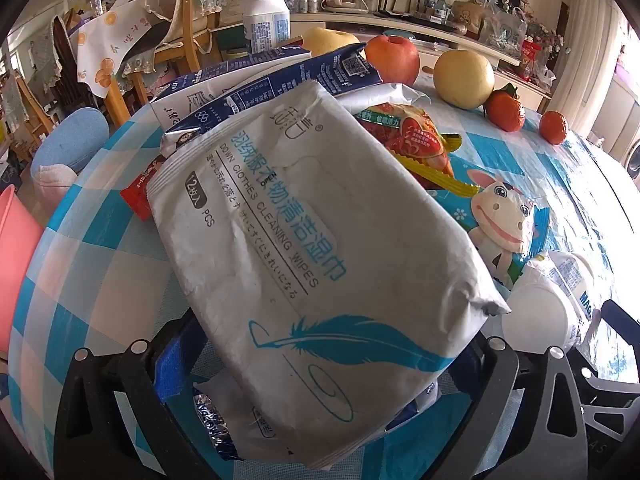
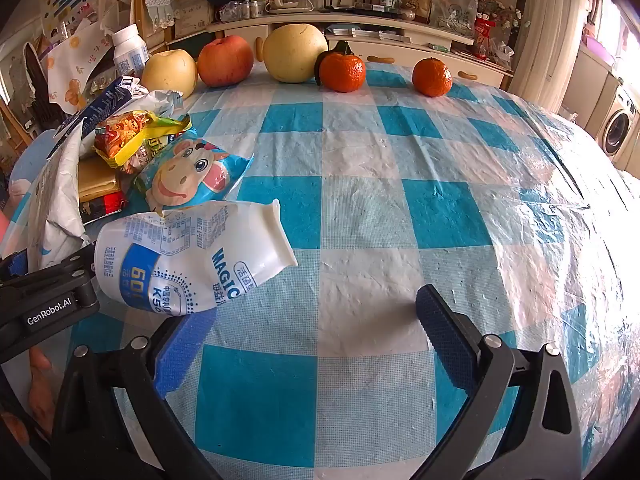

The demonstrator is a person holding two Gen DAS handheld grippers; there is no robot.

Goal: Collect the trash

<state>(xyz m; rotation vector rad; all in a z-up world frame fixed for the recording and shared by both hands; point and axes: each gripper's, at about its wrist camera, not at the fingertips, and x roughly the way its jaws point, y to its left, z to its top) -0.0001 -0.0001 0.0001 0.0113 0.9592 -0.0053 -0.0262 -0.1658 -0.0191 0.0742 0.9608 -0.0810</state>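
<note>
White wipes pack (image 1: 304, 264) atop wrapper pile at table's left edge, lying between left gripper (image 1: 320, 360) fingers; jaws wide, no squeeze visible. Crushed yogurt bottle (image 2: 192, 256) on checked tablecloth (image 2: 360, 208), just beside right gripper (image 2: 312, 336); jaws wide, empty. Fruit row behind.

Sunlit room w/ wooden chairs (image 1: 120, 92), shelf (image 2: 340, 20), washing machine (image 2: 618, 128).

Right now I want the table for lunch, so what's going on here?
A person with tongs in each hand is clearing trash. The left tongs stand open around a wet-wipes pack topping a wrapper pile. The right tongs hang open over bare checked tablecloth, beside a crushed yogurt bottle. Nothing is gripped yet.
</note>
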